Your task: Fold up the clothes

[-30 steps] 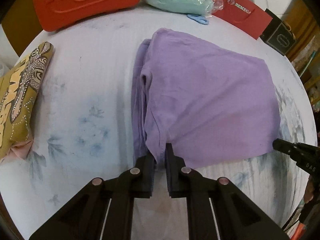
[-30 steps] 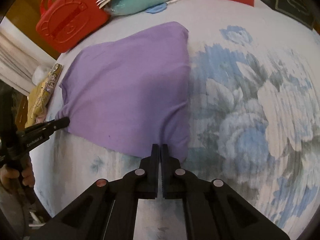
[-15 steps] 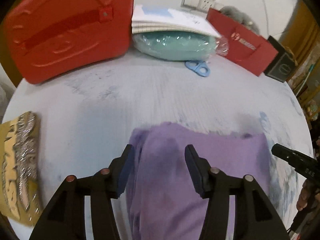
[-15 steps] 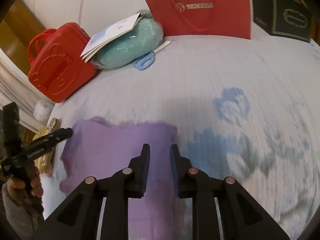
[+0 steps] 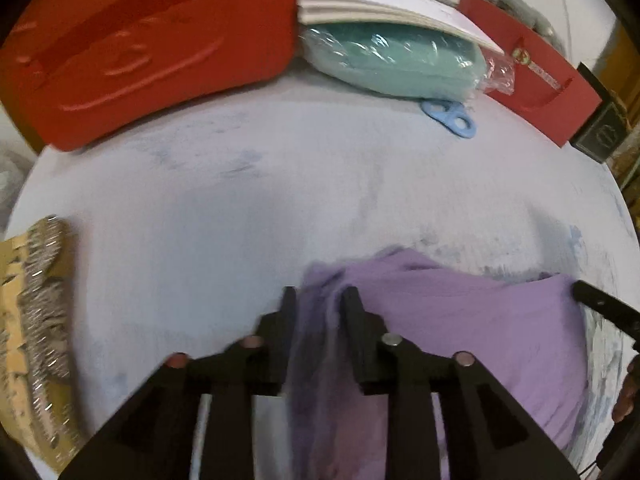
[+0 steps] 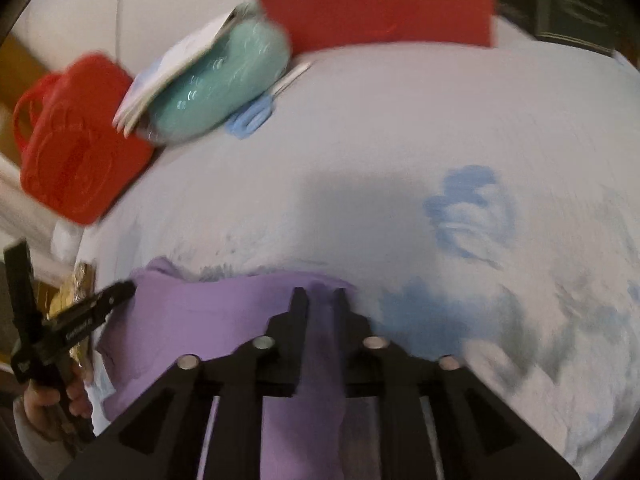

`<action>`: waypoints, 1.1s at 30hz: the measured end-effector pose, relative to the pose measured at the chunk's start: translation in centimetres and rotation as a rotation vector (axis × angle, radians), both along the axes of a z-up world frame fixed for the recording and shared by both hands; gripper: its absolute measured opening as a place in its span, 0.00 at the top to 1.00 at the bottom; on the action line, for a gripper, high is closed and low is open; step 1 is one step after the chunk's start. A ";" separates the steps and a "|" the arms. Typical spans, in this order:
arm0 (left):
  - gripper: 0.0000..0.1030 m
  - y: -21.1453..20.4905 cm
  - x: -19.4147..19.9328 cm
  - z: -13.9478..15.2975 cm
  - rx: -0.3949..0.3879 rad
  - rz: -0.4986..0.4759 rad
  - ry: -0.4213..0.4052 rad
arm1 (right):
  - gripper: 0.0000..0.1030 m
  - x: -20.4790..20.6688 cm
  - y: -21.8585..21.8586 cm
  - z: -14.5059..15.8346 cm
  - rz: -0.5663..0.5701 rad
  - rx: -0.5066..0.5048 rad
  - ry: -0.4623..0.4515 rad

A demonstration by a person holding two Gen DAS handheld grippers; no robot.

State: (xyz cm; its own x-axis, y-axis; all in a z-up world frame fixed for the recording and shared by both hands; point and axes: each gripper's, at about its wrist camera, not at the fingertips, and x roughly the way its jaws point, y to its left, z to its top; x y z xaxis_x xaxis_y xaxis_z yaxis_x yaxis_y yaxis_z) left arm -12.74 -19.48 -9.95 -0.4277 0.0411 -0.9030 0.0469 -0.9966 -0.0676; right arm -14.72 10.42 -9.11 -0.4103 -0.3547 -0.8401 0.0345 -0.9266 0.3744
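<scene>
Both grippers, left [image 5: 319, 297] and right [image 6: 318, 295], have swept forward, jaws now spread, over the folded purple cotton garment [image 5: 472, 328] lying on the floral bedsheet [image 6: 460, 152].

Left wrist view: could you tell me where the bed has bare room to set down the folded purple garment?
Free: the wide patch of sheet between the red case, the gold garment and the purple garment. Crowded: the far edge, with the teal bundle, blue scissors and red bag.
</scene>
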 end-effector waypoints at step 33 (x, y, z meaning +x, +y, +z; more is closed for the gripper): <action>0.42 0.8 12.9 -1.6 0.016 -0.108 -0.038 | 0.89 12.8 -1.0 -1.5 0.125 0.003 -0.066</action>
State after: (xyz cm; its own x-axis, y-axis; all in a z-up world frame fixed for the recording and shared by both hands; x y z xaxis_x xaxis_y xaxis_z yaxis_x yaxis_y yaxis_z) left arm 0.12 -18.72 -11.53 -0.3851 0.0998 -0.9175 -0.0581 -0.9948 -0.0838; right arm -1.90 9.47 -10.65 -0.3071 -0.3970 -0.8649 0.1252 -0.9178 0.3768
